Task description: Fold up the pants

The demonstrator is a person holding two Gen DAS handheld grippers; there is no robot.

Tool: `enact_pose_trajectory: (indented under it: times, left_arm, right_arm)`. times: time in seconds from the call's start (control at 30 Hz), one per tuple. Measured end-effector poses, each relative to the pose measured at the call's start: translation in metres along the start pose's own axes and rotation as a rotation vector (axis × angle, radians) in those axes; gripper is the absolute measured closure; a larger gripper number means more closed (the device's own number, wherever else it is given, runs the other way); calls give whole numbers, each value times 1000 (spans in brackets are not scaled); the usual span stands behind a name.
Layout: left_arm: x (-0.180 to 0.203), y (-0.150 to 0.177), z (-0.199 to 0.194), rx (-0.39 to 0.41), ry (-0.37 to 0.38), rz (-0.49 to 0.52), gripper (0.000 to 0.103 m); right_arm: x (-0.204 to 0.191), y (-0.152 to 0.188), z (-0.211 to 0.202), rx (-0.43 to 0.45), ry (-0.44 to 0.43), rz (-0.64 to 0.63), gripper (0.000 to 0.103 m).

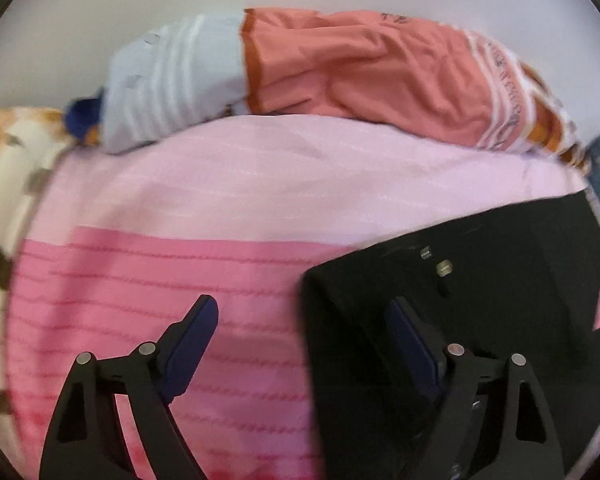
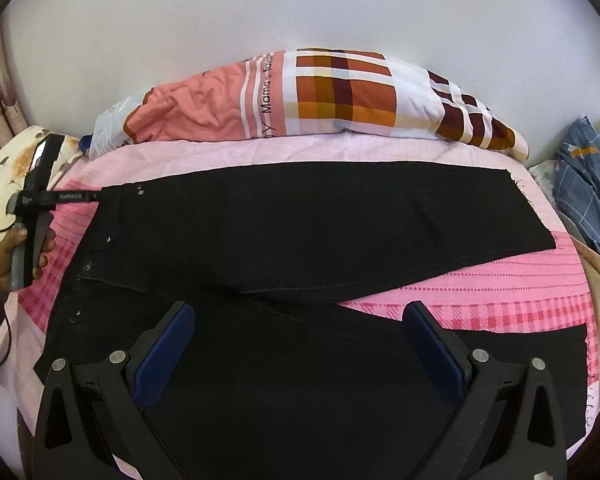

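Observation:
Black pants (image 2: 300,220) lie flat on the pink bedsheet (image 2: 520,276), waist at the left and both legs running right in a narrow V. My right gripper (image 2: 300,320) hangs open just above the near leg with nothing between its pads. In the left wrist view my left gripper (image 1: 304,320) is open and straddles the waistband corner of the pants (image 1: 480,300): its right finger is over the black cloth, its left finger over the pink sheet (image 1: 140,280). A metal button (image 1: 443,268) shows just ahead. A person's hand (image 2: 8,256) holds the left tool at the waist.
A patchwork quilt or pillow (image 2: 340,92) lies along the bed's far side against a white wall. Blue checked cloth (image 2: 588,184) is piled at the right edge, floral fabric (image 2: 0,168) at the left. A thin cable (image 2: 0,320) hangs by the hand.

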State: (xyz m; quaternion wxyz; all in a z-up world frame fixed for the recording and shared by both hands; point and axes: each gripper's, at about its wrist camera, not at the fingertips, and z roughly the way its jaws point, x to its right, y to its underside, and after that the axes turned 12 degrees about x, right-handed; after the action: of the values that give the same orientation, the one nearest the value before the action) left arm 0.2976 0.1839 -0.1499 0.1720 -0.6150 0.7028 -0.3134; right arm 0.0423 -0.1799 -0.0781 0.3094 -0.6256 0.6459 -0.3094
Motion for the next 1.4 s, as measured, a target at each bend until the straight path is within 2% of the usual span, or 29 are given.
enact_pose_trajectory:
  times: [0.07, 0.1, 0.13, 0.17, 0.2, 0.23, 0.3, 0.33, 0.37, 0.4, 0.5, 0.6, 0.67, 0.8, 0.83, 0.97, 1.07, 1.1, 1.2, 1.27, 1.33, 1.4]
  left_arm:
    - [1, -4, 8, 2, 76, -16, 18]
    - [2, -5, 14, -16, 99, -21, 19]
    - [4, -4, 24, -57, 170, -38, 24]
    - [8, -3, 29, -83, 204, -27, 26]
    - [15, -3, 28, -63, 184, 14, 28]
    - [23, -2, 31, -83, 159, 68, 32]
    - [26, -2, 29, -75, 92, 84, 47]
    - [25, -3, 26, -61, 56, 72, 70]
    - [24, -3, 19, -36, 43, 51, 76]
    - [28, -1, 14, -21, 40, 50, 78]
    - [47, 5, -11, 42, 4, 87, 89]
    - [56, 9, -48, 125, 22, 42, 89]
    - [62, 15, -80, 181, 46, 19, 89]
    - [78, 34, -114, 219, 87, -11, 89]
    - [83, 39, -120, 225, 100, -14, 89]
    - [101, 64, -145, 231, 145, -33, 89]
    - [107, 81, -151, 214, 163, -60, 89]
    - [108, 85, -151, 207, 171, -71, 89]
    - [110, 94, -151, 188, 183, -107, 89]
    - [112, 96, -151, 181, 183, -114, 89]
    - [112, 96, -151, 173, 185, -119, 89]
    - [112, 95, -151, 168, 177, -125, 89]
  right_arm:
    - [0, 0, 6, -14, 3, 0, 0]
    - [0, 1, 7, -20, 4, 2, 0]
    - [0, 1, 9, -26, 3, 5, 0]
    - [1, 2, 11, -31, 3, 10, 0]
    - [1, 1, 13, -34, 3, 13, 0]
    - [1, 1, 14, -38, 5, 15, 0]
    - [2, 1, 16, -38, 5, 21, 0]
    - [2, 0, 17, -36, 3, 23, 0]
    - [2, -2, 18, -34, -1, 25, 0]
    - [3, -5, 20, -37, -11, 31, 0]
    - [11, -16, 30, -46, -76, 95, 0]
    - [31, -34, 48, -48, -231, 247, 0]
    - [53, -44, 72, -77, -367, 422, 0]
    - [86, -46, 136, -209, -509, 764, 0]
    - [91, -48, 153, -232, -513, 813, 0]
    - [92, -60, 194, -289, -550, 874, 0]
    - [96, -62, 220, -322, -516, 946, 0]
    - [95, -65, 228, -327, -530, 963, 0]
    - [88, -77, 246, -334, -497, 929, 2]
    - [84, -83, 258, -334, -495, 910, 24]
    - [80, -85, 268, -362, -472, 876, 93]
    - [77, -81, 264, -349, -451, 850, 95]
